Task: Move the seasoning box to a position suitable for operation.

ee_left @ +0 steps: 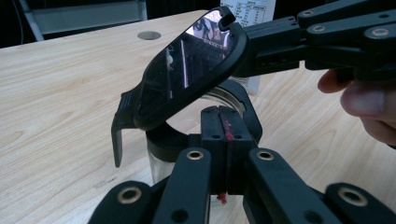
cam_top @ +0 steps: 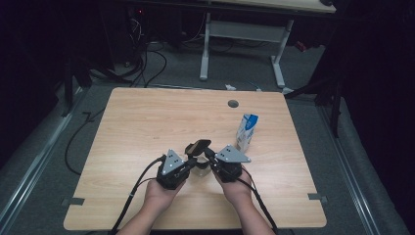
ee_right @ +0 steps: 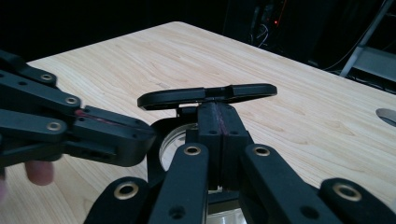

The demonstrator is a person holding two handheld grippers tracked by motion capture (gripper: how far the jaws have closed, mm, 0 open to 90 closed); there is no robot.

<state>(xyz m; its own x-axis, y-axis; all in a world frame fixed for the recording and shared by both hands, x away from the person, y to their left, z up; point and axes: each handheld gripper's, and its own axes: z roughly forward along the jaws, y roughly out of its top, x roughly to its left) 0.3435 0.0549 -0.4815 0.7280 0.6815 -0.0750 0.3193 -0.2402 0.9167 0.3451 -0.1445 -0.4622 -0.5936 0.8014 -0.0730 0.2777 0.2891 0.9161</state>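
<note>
The left tongs (ee_left: 223, 154) pinch the jar (ee_left: 161, 156) rim. The right tongs (ee_right: 218, 140), at three o'clock, grip the tilted lid (ee_left: 187, 70) edge.

Your two grippers meet near the tabletop's (cam_top: 147, 117) front edge, about mid-width: left gripper (cam_top: 185, 166) on the left, right gripper (cam_top: 213, 159) on the right. Between them sits a jar (cam_top: 199, 168), with the hinged lid (cam_top: 198, 145) tilted up above it. The carton (cam_top: 246, 131) stands behind-right of them, toward the right edge. A hole (cam_top: 233, 104) lies by the back edge.
</note>
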